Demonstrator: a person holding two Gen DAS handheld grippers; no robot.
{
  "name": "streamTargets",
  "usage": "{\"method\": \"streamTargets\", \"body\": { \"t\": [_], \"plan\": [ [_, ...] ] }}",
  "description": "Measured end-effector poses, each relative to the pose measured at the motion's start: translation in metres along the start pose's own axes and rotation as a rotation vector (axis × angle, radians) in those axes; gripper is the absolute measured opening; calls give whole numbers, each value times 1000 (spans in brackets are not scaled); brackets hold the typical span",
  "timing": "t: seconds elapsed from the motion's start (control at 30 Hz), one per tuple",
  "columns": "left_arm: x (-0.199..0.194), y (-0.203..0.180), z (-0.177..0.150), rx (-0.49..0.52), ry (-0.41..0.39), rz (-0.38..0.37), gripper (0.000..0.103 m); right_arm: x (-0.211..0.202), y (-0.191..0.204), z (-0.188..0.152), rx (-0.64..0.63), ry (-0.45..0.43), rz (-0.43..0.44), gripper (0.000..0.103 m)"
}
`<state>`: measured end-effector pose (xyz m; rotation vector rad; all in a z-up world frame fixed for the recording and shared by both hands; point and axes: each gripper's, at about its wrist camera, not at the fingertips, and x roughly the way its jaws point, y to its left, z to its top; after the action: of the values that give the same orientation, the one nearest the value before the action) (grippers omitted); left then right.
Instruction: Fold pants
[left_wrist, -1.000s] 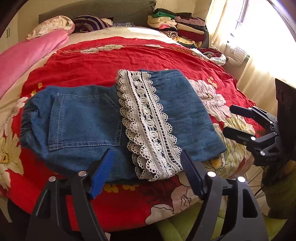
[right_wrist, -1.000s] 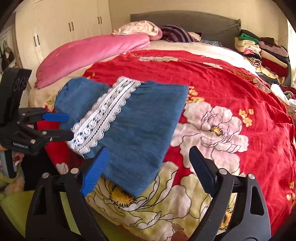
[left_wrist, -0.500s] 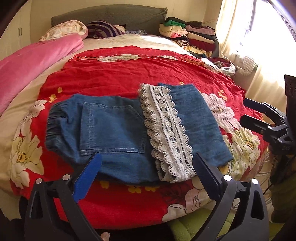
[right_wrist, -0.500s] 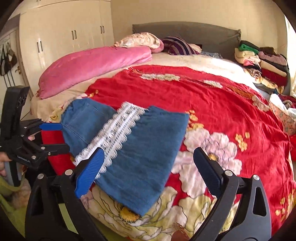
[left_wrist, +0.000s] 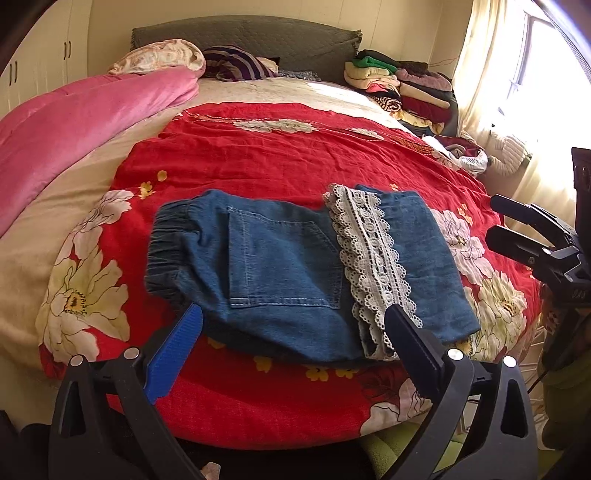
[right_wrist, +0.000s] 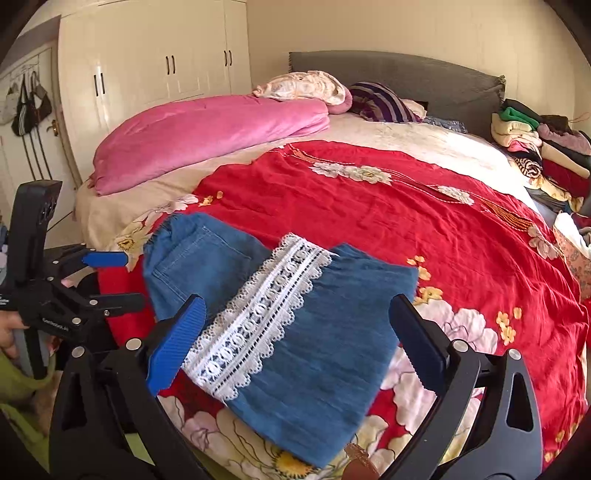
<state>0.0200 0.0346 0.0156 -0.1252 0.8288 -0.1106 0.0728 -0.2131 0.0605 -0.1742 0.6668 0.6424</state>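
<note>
Bed (left_wrist: 295, 155) first: the pants (left_wrist: 295, 266) lie folded near its front edge, lace hem over the pocket. Both the left gripper (left_wrist: 291, 336) and the right gripper (right_wrist: 295, 328) hang wide open, empty. Best finish: pinch both ends evenly, fold once more.

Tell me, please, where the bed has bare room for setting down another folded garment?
Free: the red floral cover between the folded jeans and the cream sheet, beside the pink quilt. Crowded: the clothes stack by the window.
</note>
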Motion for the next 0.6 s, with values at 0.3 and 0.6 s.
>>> {"method": "streamTargets", "body": {
  "t": [0.3,0.6],
  "plan": [
    [-2,25,-1,-63,1,24,99,12,18,15,-38,10,30,94],
    [2,68,-6,-172,25,52,99,37,40,41,-91,37,99,94]
  ]
}}
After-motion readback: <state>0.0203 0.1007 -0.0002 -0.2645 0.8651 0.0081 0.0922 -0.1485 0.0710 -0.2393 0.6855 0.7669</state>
